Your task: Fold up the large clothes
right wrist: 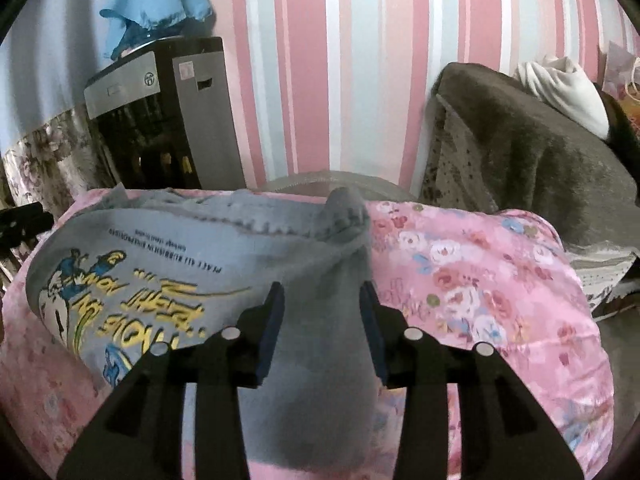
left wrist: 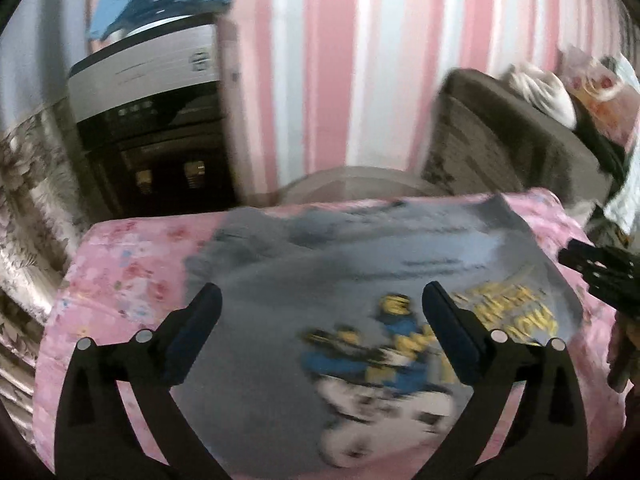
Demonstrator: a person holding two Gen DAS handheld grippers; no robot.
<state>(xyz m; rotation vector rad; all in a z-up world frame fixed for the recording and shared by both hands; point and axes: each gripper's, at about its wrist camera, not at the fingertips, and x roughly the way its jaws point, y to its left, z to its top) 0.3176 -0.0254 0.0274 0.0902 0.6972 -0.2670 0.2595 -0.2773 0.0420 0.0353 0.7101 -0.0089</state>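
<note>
Black left gripper hung spread wide and empty over the grey printed shirt, between folds.

Left wrist view: the shirt lay flat on the pink floral bedcover, cartoon print toward 5 o'clock, the right gripper at 3 o'clock. Right wrist view: its part-open jaws straddled a grey sleeve without pinching it; only here showed the bunched collar at 12 o'clock. Next, probably, a fresh grasp on an edge.

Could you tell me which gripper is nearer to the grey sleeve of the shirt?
Right. The right gripper hovers open directly over the grey sleeve, while the left gripper hangs open over the shirt's printed middle.
</note>
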